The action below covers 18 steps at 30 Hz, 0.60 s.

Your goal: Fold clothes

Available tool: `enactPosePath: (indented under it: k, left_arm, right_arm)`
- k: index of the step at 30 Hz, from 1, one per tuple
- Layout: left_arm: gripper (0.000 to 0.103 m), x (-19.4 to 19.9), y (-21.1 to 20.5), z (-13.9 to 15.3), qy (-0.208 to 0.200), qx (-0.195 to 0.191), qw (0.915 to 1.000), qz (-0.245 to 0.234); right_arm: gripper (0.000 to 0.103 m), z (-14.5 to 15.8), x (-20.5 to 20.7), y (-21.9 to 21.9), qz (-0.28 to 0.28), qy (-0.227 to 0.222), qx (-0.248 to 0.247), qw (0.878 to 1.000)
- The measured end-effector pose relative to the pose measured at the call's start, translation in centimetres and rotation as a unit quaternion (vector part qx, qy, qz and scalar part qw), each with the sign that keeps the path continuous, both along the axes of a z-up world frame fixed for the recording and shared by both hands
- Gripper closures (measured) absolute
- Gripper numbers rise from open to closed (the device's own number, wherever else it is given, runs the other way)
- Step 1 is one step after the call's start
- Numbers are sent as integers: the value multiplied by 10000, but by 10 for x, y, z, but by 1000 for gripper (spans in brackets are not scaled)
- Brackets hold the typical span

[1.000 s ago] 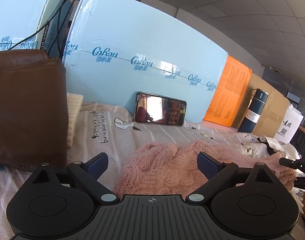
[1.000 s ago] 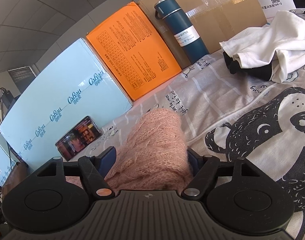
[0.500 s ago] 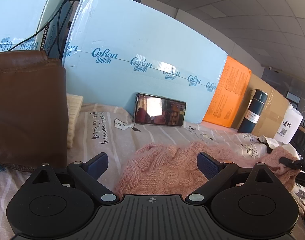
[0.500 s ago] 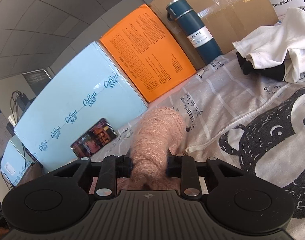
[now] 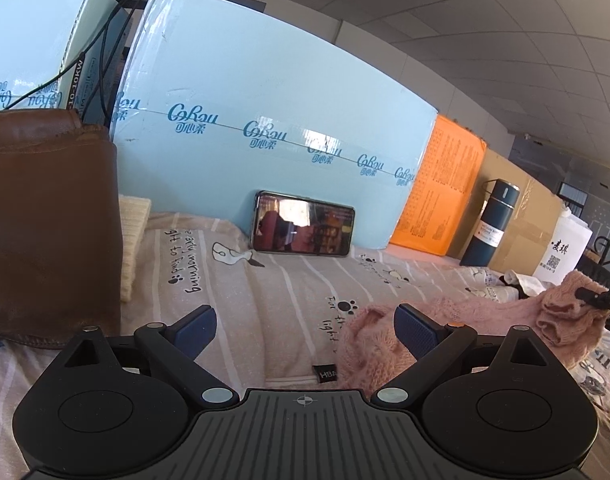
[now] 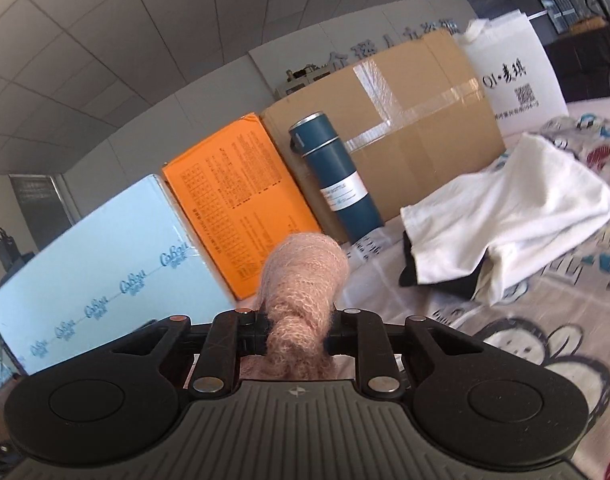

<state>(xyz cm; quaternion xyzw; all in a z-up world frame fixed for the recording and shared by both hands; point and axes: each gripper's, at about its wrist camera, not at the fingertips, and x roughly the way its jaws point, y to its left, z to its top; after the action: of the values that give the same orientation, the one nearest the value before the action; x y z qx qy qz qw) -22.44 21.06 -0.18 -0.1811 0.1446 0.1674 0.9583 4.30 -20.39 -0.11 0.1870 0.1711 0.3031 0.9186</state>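
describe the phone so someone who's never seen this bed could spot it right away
Start at the big pale blue box standing along the back of the patterned bed sheet. The phone leans against the box's lower edge, lying on its long side. It is the only dark, glossy slab there, its lit screen facing out, left of the orange box.

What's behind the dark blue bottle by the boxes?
Right behind the dark blue bottle stands a taped brown cardboard box, with an orange box beside it. The bottle covers part of the cardboard box's front, so nothing there can be read.
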Motion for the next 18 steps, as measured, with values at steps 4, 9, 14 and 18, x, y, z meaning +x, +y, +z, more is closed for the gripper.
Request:
enactPosePath:
  k: [4, 9, 14, 18]
  left_arm:
    - [6, -1, 0, 1, -36, -9, 10000, 41]
    - [6, -2, 0, 2, -74, -28, 10000, 9]
    - [6, -5, -2, 4, -170, -34, 9998, -24]
    - [6, -7, -1, 5, -217, -72, 9997, -15]
  right_arm:
    - [85, 12, -10, 26, 106, -563, -500, 9971]
    - [85, 28, -47, 76, 498, -1761, -1314, 9743]
    - [85, 30, -99, 129, 924, -3286, -2279, 9119]
    - [85, 13, -143, 168, 1375, -4286, -3023, 8403]
